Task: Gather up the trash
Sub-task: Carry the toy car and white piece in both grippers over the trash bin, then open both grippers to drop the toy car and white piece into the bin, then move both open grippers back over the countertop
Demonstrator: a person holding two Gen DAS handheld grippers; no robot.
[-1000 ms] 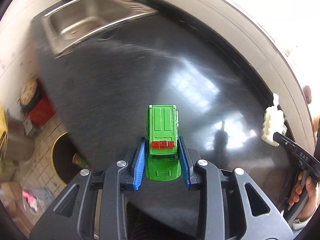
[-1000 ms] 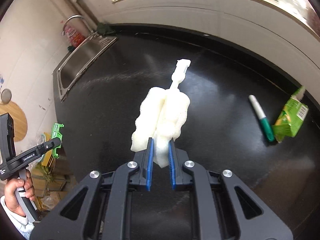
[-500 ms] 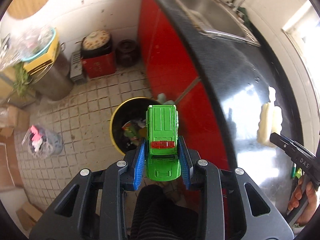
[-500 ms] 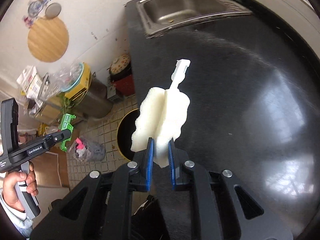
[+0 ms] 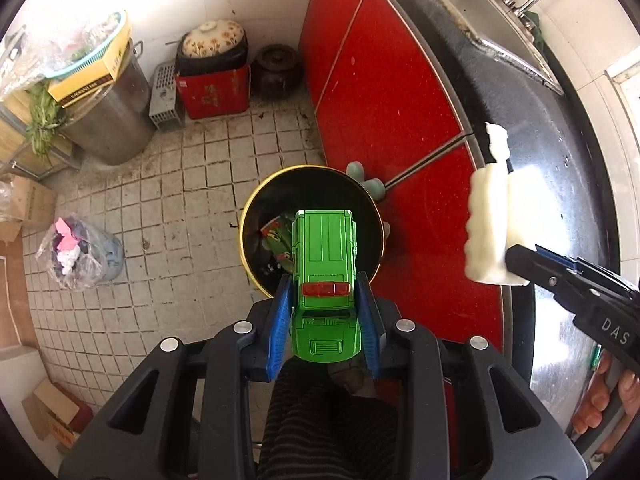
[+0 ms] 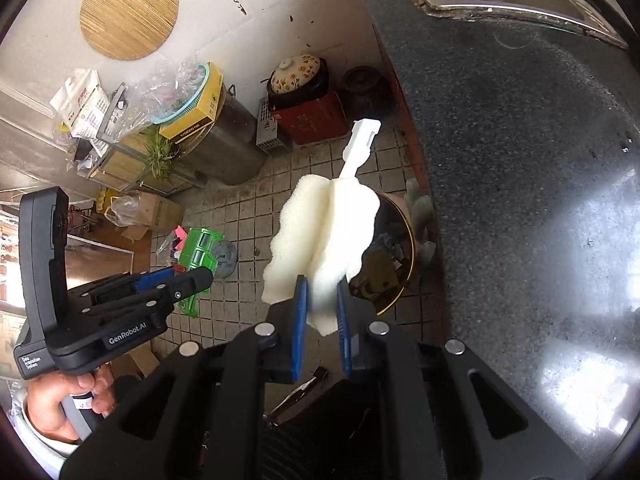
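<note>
My left tongs (image 5: 325, 320) are closed around the rear half of a green toy car (image 5: 323, 276), one blue pad flat against each side. Its nose juts forward past the fingertips. Straight ahead of those tips and below them is the open mouth of the yellow-rimmed trash bin (image 5: 250, 204) on the tiled floor, with wrappers already inside. The car looks like hard plastic or metal: stiff, smooth-sided, probably a little slippery. So I judge the flat flanks are the right place to pinch, and it should drop cleanly once I let go.

My right tongs (image 6: 322, 302) are squeezed to a narrow gap on the lower end of a white sponge brush (image 6: 324, 232). The foam bulges out on both sides of the pads, and the thin plastic handle points away beyond it. It seems very light and soft, giving under the pinch, so I hold it low in the foam. The bin (image 6: 404, 292) sits just ahead and to the right of these tips, hard against the dark counter (image 6: 520, 160). Light foam may cling to a pad on release.
</note>
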